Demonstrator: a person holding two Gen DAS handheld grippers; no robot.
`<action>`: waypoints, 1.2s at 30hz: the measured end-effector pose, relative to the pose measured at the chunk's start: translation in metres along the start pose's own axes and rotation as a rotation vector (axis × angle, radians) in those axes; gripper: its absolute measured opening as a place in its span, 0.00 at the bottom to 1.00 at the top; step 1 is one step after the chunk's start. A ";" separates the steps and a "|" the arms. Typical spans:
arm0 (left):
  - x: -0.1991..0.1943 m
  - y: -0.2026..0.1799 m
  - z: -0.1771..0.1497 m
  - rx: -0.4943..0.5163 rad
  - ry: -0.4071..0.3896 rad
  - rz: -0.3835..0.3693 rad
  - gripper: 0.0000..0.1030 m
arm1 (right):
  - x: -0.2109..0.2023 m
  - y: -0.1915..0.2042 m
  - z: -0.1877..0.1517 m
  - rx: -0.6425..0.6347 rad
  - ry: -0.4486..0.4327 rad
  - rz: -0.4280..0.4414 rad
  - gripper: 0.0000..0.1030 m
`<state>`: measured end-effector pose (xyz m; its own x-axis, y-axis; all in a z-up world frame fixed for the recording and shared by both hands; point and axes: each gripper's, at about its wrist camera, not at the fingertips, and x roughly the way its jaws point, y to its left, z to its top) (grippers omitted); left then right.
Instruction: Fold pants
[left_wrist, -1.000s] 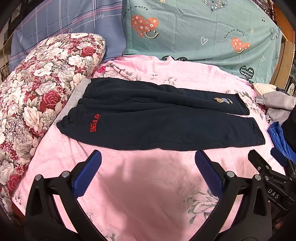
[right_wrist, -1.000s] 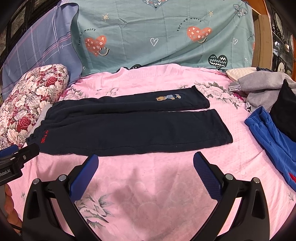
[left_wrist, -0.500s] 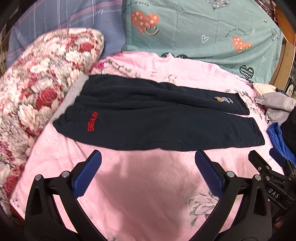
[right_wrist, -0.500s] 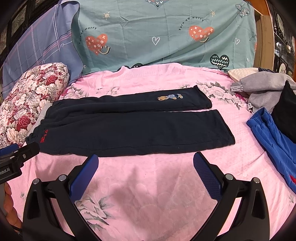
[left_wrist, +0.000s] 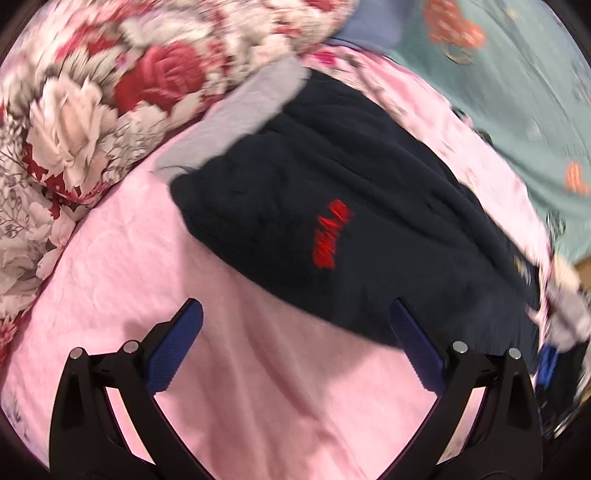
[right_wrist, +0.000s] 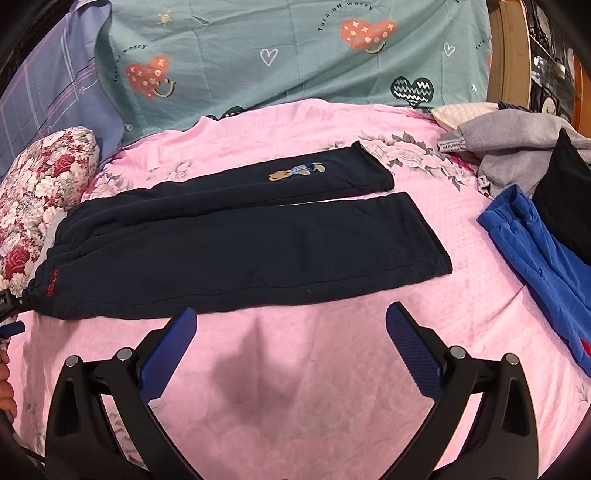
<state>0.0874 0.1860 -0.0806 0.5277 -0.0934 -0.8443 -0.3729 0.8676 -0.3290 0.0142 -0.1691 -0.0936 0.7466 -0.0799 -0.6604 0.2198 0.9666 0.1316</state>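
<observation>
Dark navy pants (right_wrist: 240, 243) lie flat on the pink bed sheet (right_wrist: 332, 369), waist to the left, both legs stretched to the right, a small bear patch on the far leg. In the blurred left wrist view the waist end with red lettering (left_wrist: 332, 236) fills the middle. My left gripper (left_wrist: 295, 325) is open and empty, just short of the waist's near edge. My right gripper (right_wrist: 291, 325) is open and empty, just in front of the near leg's lower edge.
A floral pillow (left_wrist: 92, 92) lies left of the waist, with a grey cloth (left_wrist: 236, 114) at the waistband. A pile of grey, black and blue clothes (right_wrist: 535, 229) lies at the right. A teal heart-print sheet (right_wrist: 295, 55) hangs behind the bed.
My left gripper has swung fast to the left and closer to the waist end, blurring its view. My right gripper has edged slightly closer to the near leg. The pants have not moved.
</observation>
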 end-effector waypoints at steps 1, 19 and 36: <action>0.001 0.005 0.004 -0.018 -0.001 -0.007 0.98 | 0.003 -0.001 0.001 0.004 0.004 0.011 0.99; 0.026 0.026 0.054 -0.114 -0.014 0.042 0.20 | 0.032 -0.002 0.016 0.017 0.046 0.087 0.99; 0.040 0.026 0.058 -0.129 0.027 0.043 0.12 | 0.088 -0.129 0.048 0.190 0.254 0.002 0.60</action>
<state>0.1432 0.2328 -0.0987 0.4892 -0.0715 -0.8692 -0.4911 0.8011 -0.3422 0.0823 -0.3127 -0.1332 0.5718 0.0081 -0.8204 0.3500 0.9020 0.2528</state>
